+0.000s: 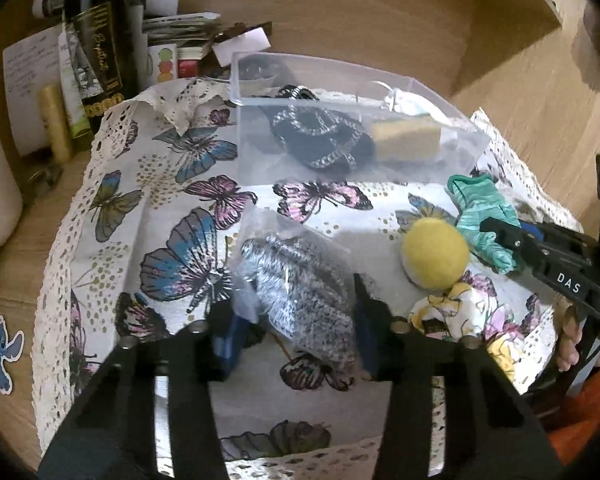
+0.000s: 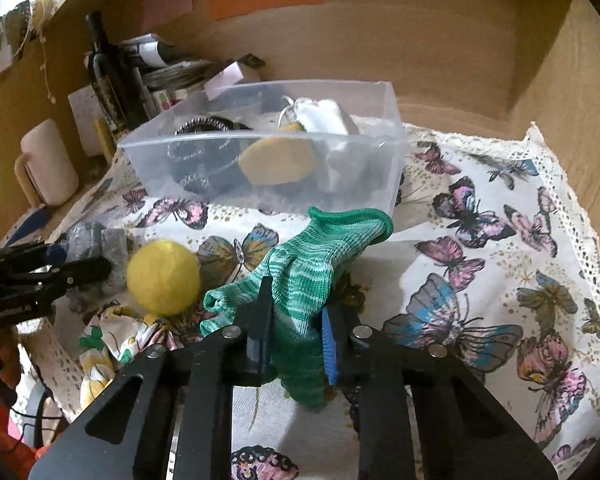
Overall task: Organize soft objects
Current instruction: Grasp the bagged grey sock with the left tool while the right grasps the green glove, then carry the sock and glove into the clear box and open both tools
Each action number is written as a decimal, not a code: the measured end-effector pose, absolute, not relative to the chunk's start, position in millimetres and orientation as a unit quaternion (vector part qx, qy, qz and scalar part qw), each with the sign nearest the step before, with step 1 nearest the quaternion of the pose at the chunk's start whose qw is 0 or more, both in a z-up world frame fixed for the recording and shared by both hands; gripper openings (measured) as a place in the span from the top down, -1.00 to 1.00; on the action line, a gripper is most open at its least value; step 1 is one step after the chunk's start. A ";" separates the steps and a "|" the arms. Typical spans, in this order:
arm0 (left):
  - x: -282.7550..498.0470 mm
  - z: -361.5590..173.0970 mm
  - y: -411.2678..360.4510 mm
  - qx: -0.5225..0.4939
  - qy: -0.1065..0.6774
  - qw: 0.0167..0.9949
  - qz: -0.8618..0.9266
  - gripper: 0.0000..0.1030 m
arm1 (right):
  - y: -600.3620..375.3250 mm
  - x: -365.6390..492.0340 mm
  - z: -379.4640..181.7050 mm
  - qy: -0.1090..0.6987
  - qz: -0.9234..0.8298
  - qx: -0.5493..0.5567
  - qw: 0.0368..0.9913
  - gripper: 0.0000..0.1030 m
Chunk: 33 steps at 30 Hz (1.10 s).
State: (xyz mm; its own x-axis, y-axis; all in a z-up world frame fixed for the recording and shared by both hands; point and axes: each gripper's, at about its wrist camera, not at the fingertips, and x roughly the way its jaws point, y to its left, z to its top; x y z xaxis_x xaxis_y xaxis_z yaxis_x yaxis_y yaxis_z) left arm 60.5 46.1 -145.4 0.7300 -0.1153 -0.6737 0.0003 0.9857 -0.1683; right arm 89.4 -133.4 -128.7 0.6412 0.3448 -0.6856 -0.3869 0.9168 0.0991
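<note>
My left gripper [image 1: 300, 320] has its jaws around a grey knitted item in a clear plastic bag [image 1: 300, 284] on the butterfly cloth [image 1: 172, 208]; they touch its sides. My right gripper [image 2: 296, 332] is shut on a green knitted glove [image 2: 308, 264], which lies on the cloth; it also shows in the left wrist view [image 1: 484, 216]. A yellow felt ball [image 2: 164, 276] lies between them, also in the left view [image 1: 434, 252]. A clear plastic box [image 2: 384, 148] behind holds a black patterned item [image 1: 320, 140], a yellow sponge [image 1: 406, 138] and a white item [image 2: 320, 114].
A floral cloth piece [image 1: 456, 312] lies by the ball. A dark bottle [image 1: 100, 40], papers, a yellow tube [image 1: 56, 120] and a white mug [image 2: 48, 164] crowd the back left. Wooden walls enclose the back and right.
</note>
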 end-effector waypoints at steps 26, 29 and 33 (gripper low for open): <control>84.0 -30.7 60.0 -0.050 0.221 0.974 -0.015 0.31 | -141.4 97.6 -27.2 0.203 0.183 -0.015 0.962 0.67; 97.2 -23.2 61.1 -0.050 0.219 0.974 -0.018 0.31 | -137.6 107.1 -16.4 0.187 0.187 -0.021 0.964 0.67; 116.2 -17.6 61.2 -0.046 0.222 0.974 -0.020 0.31 | -127.4 121.8 -6.8 0.178 0.195 -0.036 0.964 0.67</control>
